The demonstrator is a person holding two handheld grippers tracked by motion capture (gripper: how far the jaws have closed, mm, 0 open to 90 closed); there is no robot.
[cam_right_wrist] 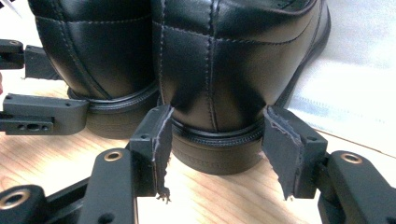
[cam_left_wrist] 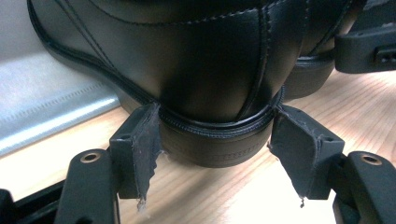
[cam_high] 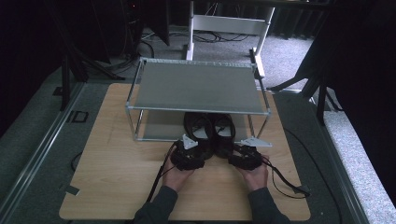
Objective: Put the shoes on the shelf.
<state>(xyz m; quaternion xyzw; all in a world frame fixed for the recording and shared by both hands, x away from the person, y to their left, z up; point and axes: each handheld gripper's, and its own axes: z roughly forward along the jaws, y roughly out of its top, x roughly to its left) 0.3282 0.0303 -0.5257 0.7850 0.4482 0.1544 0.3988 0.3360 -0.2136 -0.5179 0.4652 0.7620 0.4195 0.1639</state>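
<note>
We lose the toes of the two black leather shoes (cam_high: 211, 133) beyond our jaws, hidden under the grey metal-framed rack's shelf (cam_high: 196, 87).

- High view looks forward and down over the wooden table (cam_high: 116, 186) and shoe rack (cam_high: 196, 86).
- Both gripper views sit low and close behind the black shoes' (cam_left_wrist: 201, 56) heels, a sight they share.

A two-tier rack (cam_high: 198, 86) stands at the far middle of the table (cam_high: 116, 186), with a pair of shoes side by side under its upper shelf, toes in on the lower shelf and heels out toward the person. The left shoe (cam_high: 198, 128) lies left of the right shoe (cam_high: 224, 133). In front of the rack, the left gripper (cam_high: 190, 151) straddles the left shoe's heel and the right gripper (cam_high: 243, 154) the right shoe's heel.
</note>
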